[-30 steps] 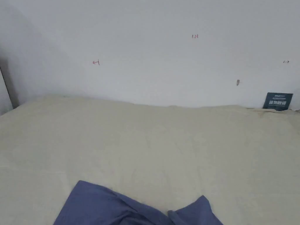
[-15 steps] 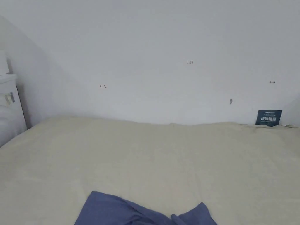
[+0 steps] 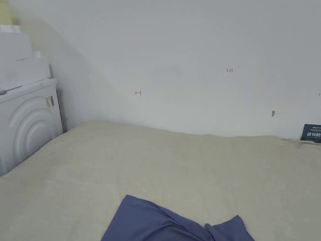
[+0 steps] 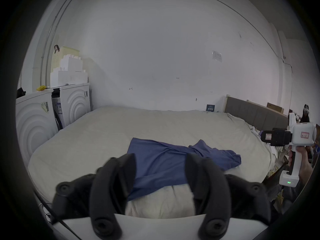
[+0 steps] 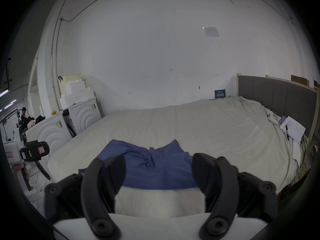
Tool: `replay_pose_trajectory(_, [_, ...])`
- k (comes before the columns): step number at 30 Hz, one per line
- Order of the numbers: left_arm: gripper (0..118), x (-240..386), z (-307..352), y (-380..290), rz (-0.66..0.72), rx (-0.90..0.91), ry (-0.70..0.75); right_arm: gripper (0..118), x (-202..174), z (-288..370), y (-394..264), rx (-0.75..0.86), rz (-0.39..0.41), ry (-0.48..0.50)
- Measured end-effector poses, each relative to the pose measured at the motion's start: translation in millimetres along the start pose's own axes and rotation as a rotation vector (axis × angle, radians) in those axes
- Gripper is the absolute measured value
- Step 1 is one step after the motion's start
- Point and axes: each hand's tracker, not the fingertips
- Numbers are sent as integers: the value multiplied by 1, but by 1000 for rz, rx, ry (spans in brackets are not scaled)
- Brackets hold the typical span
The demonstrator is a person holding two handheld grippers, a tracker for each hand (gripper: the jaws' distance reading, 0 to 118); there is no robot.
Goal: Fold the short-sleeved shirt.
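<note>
I see the blue shirt (image 4: 166,164) lying crumpled on the bed (image 4: 107,131), at its near edge, not yet spread for folding. My left gripper (image 4: 160,174) and right gripper (image 5: 158,172) hang before that edge, jaws spread wide and empty, I judge so either can take a hem

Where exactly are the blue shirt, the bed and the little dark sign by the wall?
blue shirt (image 4: 161,164): left gripper view, on its flat middle.
bed (image 3: 188,163): head view, on the bare cream cover.
dark sign (image 5: 220,93): right gripper view, on its face.
</note>
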Motion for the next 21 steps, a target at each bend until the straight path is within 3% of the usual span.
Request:
replay_pose_trajectory(2, [47,0,1,-4,10,-8,-14,49,-1,2,-6,-13,18,-15])
replay_pose_trajectory(3, [44,-1,1,-6,56,-15,-33,39,-1,2,-8,-22,32,-24])
replay_pose_trajectory(6, [34,-6,-3,-11,122,-41,-60,29,-3,1,-16,-47,63,-46])
replay_pose_trajectory(8, [9,-5,-4,-14,115,-48,-63,8,-3,2,-22,-58,67,-43])
replay_pose_trajectory(11, [0,-3,-5,-20,79,-68,-53,1,-3,3,-27,-89,64,-54])
replay_pose_trajectory(21, [0,-4,-13,-31,57,-121,-20,1,-3,-4,-31,-108,36,-31])
